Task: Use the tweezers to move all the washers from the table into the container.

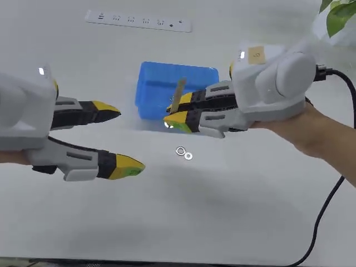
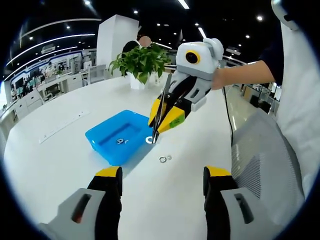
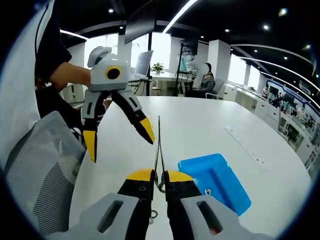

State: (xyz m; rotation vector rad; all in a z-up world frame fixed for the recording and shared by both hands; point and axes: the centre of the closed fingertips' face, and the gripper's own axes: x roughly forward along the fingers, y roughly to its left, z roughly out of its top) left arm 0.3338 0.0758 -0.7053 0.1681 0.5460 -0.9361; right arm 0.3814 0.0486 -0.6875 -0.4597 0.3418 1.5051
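White table [image 1: 222, 211], bearing everything below.
Blue container [image 1: 158, 89], open-topped, mid-table; seen from the left gripper view, at least two washers [image 2: 122, 141] lying inside.
Right gripper [image 1: 169, 114]: jaws clamped on the tweezers, held over the container's near side.
Left gripper [image 1: 132, 139]: jaws spread wide, hovering above the table left of the container.
Power strip [image 1: 138, 21], at the far edge, well apart from the container.
Tweezers [image 1: 178, 94]: slim, metal, tips pointing down at the container's near rim.
Two more washers on the table [image 1: 184, 153], just beside each other, near the container.
One washer [image 2: 150, 140] at the tweezer tips; pinched or merely lying there, cannot tell.
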